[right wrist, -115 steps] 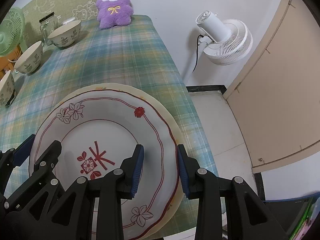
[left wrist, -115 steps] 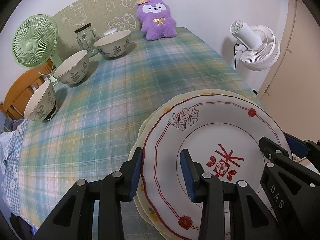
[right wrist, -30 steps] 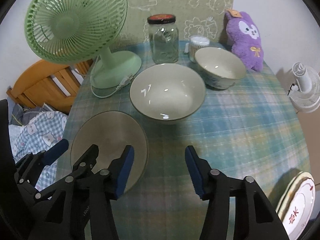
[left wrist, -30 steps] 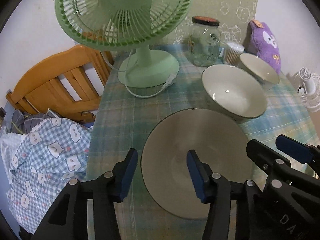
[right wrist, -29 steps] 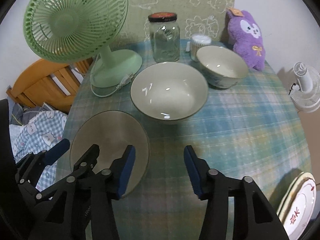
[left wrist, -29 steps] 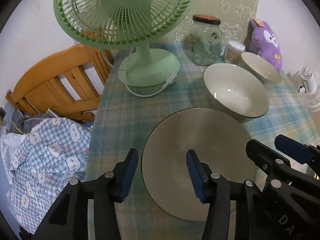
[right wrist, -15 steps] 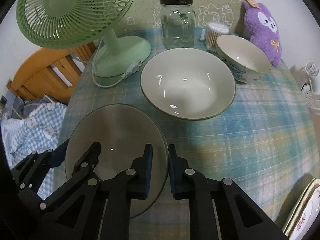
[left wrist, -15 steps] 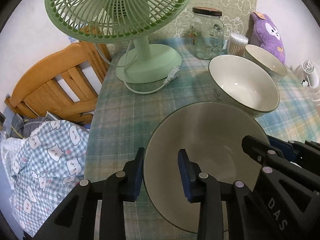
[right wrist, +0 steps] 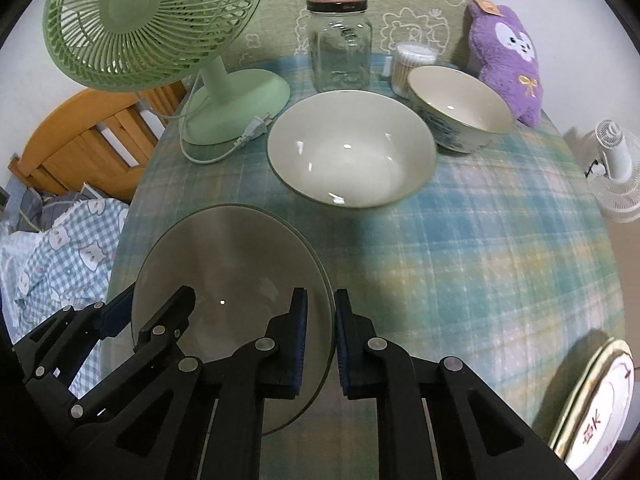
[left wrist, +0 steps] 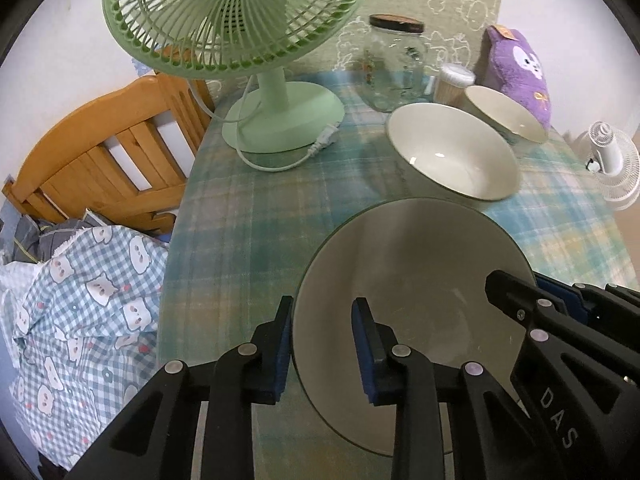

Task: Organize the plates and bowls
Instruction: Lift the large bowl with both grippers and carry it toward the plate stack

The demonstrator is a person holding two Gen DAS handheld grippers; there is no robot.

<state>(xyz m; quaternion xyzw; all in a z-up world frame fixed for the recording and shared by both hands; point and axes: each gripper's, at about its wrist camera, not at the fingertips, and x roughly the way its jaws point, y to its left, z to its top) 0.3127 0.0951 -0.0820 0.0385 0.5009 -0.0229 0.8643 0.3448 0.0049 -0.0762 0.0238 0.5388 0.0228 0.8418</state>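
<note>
Near bowl (left wrist: pixel 412 264): cream, dark-rimmed, low centre of the left wrist view and lower left of the right wrist view, on the plaid tablecloth (right wrist: pixel 480 248).

Left gripper (left wrist: pixel 322 344): bottom centre of its own view, narrowed over the bowl's left rim, one blue pad outside the wall, one inside; whether the pads press the rim cannot be told.

Right gripper (right wrist: pixel 321 334): bottom centre of its own view, pinched on the bowl's right rim, pads on either side of the wall.

Middle bowl (right wrist: pixel 352 148): cream, centre of the right wrist view, just beyond the near bowl.

Far bowl (right wrist: pixel 460 108): blue-patterned outside, upper right, beside the middle bowl.

Plates (right wrist: pixel 592 412): stacked, red-patterned, lower right edge of the right wrist view.

Green fan (right wrist: pixel 148 20): upper left.

Glass jar (right wrist: pixel 340 44): top centre.

Purple plush toy (right wrist: pixel 508 60): upper right.
</note>
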